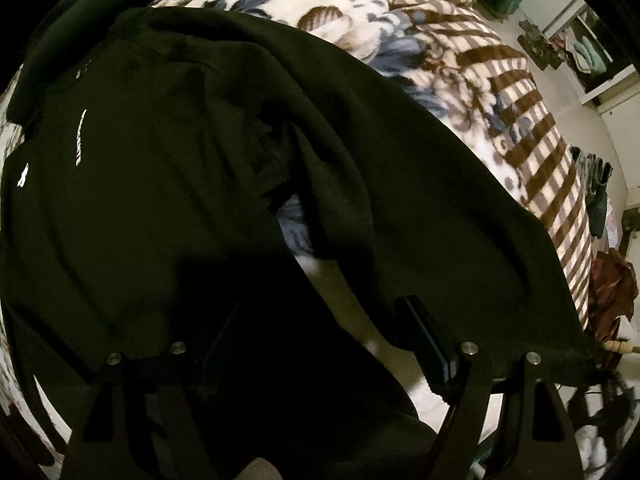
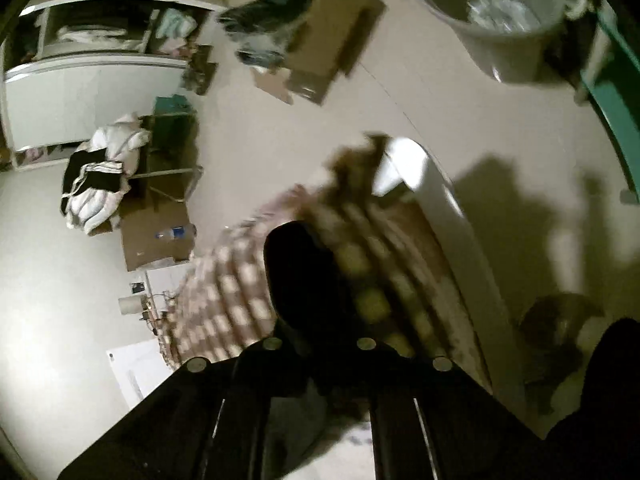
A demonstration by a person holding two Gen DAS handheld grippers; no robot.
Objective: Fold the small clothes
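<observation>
A black garment with white lettering (image 1: pixel 160 168) lies spread over a patterned blanket (image 1: pixel 440 52) on the bed and fills most of the left wrist view. My left gripper (image 1: pixel 320 344) hangs low over its near edge with the fingers (image 1: pixel 424 336) wide apart; dark cloth lies between and under them. In the right wrist view my right gripper (image 2: pixel 316 320) is shut on a bunch of the black garment (image 2: pixel 300 272), held above the bed's checked blanket edge (image 2: pixel 228 296). This view is blurred.
Beyond the bed's edge is pale floor (image 2: pixel 48 280). A grey bucket (image 2: pixel 496 20), a cardboard box (image 2: pixel 328 40), a pile of white and black clothes (image 2: pixel 104 172) and open white shelves (image 2: pixel 92 40) stand around it. A green frame (image 2: pixel 616 96) is at the right.
</observation>
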